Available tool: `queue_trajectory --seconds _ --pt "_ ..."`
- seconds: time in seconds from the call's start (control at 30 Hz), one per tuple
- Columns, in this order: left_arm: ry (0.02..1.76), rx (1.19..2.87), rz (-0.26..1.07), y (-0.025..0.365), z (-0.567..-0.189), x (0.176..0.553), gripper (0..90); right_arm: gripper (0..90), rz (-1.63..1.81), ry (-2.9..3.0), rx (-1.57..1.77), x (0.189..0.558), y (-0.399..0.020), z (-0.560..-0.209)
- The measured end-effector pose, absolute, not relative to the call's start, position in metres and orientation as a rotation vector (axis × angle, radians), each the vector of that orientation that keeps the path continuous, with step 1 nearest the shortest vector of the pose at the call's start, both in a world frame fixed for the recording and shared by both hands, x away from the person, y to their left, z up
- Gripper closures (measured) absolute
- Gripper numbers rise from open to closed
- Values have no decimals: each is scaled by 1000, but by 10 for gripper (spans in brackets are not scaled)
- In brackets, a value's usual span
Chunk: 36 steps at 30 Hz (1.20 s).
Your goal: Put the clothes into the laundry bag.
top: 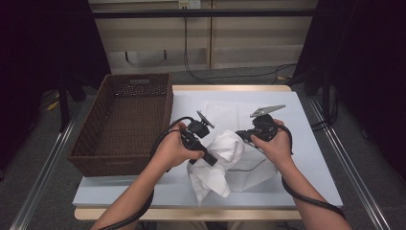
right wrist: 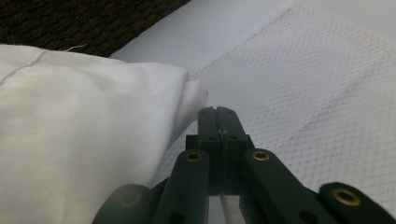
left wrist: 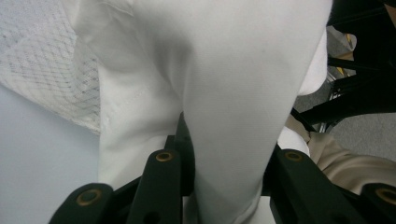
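high view: left tongs (top: 209,159) slant down, clamping white cloth (top: 218,160).

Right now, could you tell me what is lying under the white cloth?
A white mesh bag lies spread on the table beneath the white cloth, which the left gripper holds. Anything under the covered part is hidden.

A plain white soft cloth (top: 218,160) lies by a see-through white mesh bag (right wrist: 303,88) with a tiny criss-cross pattern, on a pale blue table top (top: 311,158), near a dark brown woven basket (top: 125,122) and black grippers (top: 198,143).
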<state>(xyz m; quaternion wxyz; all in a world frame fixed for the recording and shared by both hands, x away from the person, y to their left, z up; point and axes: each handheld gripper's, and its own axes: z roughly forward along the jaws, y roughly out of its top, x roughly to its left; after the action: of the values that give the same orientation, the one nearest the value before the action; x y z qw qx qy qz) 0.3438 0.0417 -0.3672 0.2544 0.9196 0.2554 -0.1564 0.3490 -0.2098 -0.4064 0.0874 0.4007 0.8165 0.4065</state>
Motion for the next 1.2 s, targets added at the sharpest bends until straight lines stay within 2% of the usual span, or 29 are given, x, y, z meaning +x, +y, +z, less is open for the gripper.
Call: queue_trajectory --seconds 0.97,1.2 --pt "651 2533 -455 33 -380 340 718 900 1199 2410 1192 352 -213 -393" --pt "644 2504 -458 32 -368 338 718 900 1201 2401 1181 352 -209 -390"
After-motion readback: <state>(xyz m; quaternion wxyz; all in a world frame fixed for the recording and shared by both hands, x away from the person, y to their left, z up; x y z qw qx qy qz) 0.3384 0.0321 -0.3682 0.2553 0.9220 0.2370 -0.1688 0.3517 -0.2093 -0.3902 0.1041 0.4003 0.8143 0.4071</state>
